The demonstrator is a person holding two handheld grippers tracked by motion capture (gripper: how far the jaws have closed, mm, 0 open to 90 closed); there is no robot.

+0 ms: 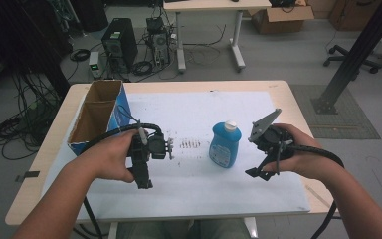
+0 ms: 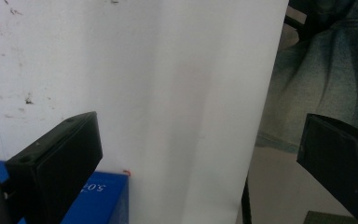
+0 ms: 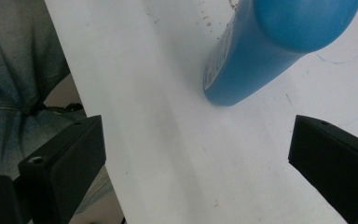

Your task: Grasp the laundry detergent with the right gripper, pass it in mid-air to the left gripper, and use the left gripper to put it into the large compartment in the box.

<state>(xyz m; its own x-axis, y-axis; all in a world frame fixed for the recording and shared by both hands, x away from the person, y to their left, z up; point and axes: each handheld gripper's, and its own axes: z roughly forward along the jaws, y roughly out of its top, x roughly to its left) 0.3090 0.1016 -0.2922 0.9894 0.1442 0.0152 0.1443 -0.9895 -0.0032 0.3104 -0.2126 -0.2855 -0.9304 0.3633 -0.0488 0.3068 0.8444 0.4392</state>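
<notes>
Blue bottle (image 1: 225,145) standing up on the white mat (image 1: 199,194), white cap on top. Left gripper (image 1: 142,172) near an open cardboard box (image 1: 98,117). Right gripper (image 1: 260,172) just beside the bottle, maybe open.

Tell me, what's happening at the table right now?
Left gripper open, empty. Right gripper open, empty, beside the upright blue bottle. Open cardboard box at far left. Nothing between.

A blue bottle (image 1: 225,146) with white cap, a blue-sided brown box (image 1: 99,117), a white speckled mat (image 1: 204,184).
</notes>
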